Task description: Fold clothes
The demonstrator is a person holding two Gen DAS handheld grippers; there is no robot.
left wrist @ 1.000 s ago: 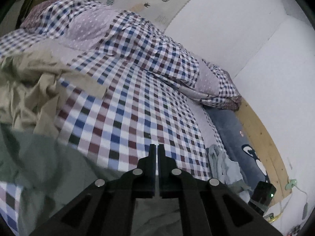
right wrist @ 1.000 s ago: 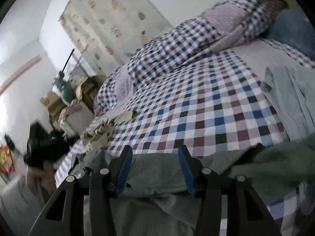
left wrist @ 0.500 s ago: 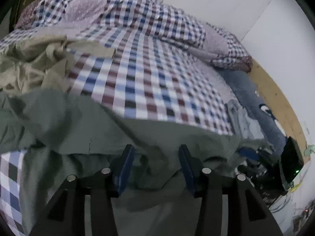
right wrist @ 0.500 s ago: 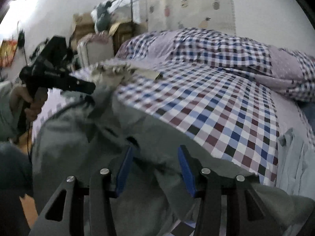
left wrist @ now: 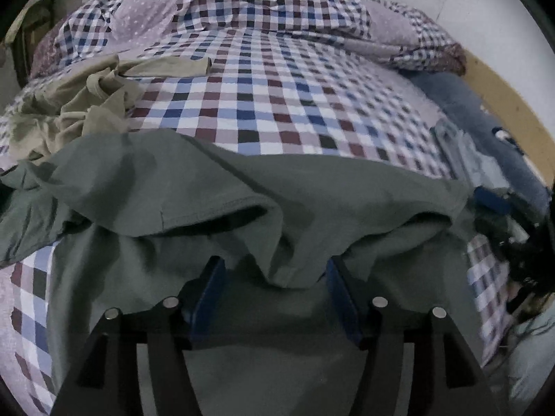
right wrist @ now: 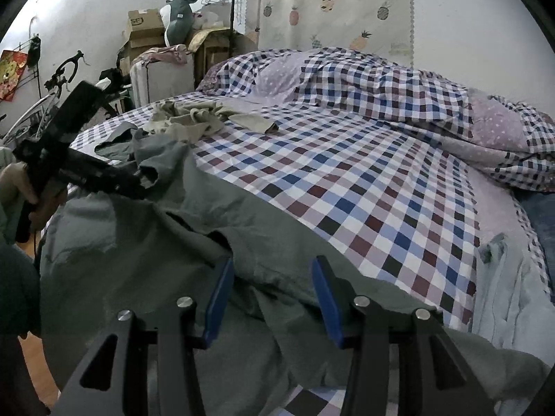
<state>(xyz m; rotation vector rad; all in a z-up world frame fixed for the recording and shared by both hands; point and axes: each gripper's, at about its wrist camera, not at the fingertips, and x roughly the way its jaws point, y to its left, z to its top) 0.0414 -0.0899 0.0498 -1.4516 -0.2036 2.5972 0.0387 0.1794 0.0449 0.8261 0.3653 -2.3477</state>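
A grey-green garment [left wrist: 312, 190] lies rumpled along the near edge of the checked bed [left wrist: 277, 104]. My left gripper [left wrist: 274, 291] hovers low over it. Its jaws are opening, and a loose fold of the cloth sits between the blue pads [left wrist: 208, 291] without being pressed. In the right wrist view the same garment [right wrist: 138, 242] spreads under my right gripper [right wrist: 272, 294], whose jaws stand apart over the cloth and pinch nothing. A hand holds the left gripper [right wrist: 135, 187] at that view's left, its tips at a bunched corner of the garment.
A crumpled beige garment [right wrist: 190, 121] lies at the far left of the bed. A pale blue garment [right wrist: 510, 294] lies at the right edge. A checked duvet [right wrist: 381, 79] is heaped at the back. Boxes and a bicycle [right wrist: 55, 86] stand beyond the bed.
The left jaws went from shut to wide apart, and the left gripper came down over the green garment. The right gripper's view rolled to level; its jaws stayed as they were.
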